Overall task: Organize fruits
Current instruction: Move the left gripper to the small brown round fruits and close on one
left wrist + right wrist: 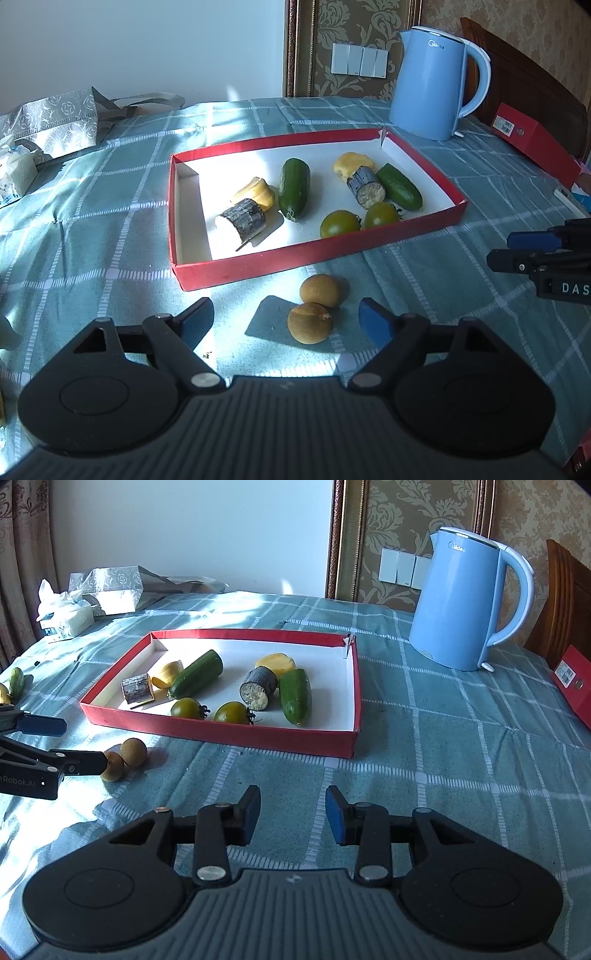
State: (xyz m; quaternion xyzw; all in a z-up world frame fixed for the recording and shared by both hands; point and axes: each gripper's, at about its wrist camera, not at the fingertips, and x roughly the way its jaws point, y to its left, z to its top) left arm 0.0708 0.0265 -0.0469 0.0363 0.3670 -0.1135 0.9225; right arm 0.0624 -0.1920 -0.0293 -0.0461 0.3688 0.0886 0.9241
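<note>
The tabletop (443, 760), covered with a green checked cloth, carries a blue kettle (465, 605) at the back and a shallow red box (369, 251) in the middle. This box already holds most of the produce: 2 cucumbers (294, 188), 2 green tomatoes (340, 223), 2 dark cut cane pieces (245, 218) and 2 yellow pieces (258, 191). I judge the task is well advanced but not finished. 2 small brown round fruits (319, 290) lie touching each other on the cloth, just in front of the box's near wall, and in the right wrist view 1 more small cucumber (16, 681) with something yellow beside it lies at the far left edge, well apart from the box. The left tool (286, 319) hangs over the 2 brown fruits with its jaws wide apart; the nearer fruit sits between the blue pads, but they do not press on it. The right tool (291, 821) is only narrowly open, holds nothing, and hovers above bare cloth near the box's corner.
</note>
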